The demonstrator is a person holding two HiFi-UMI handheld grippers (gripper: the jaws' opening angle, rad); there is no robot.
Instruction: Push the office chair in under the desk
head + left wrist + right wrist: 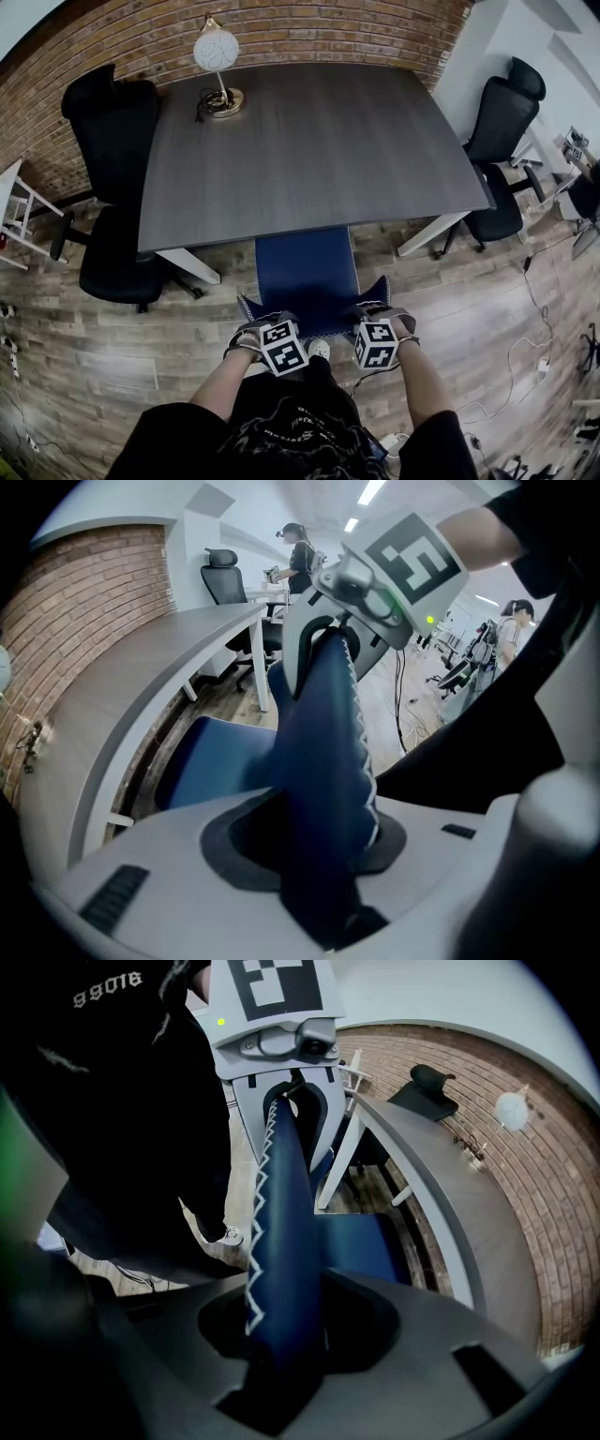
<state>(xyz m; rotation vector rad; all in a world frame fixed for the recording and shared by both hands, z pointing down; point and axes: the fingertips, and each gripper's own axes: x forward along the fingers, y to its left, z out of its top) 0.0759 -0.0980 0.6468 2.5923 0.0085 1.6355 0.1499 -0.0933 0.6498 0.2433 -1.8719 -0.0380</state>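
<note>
The left gripper [314,855] is pinching, with jaws partway closed, the top edge of the backrest of the blue upholstered office chair [307,277]. The right gripper [281,1326] is clamping that same edge near it in the same way. The chair's seat is lying partly under the dark grey wooden desk [309,141], which is standing against a red brick wall [309,28].
</note>
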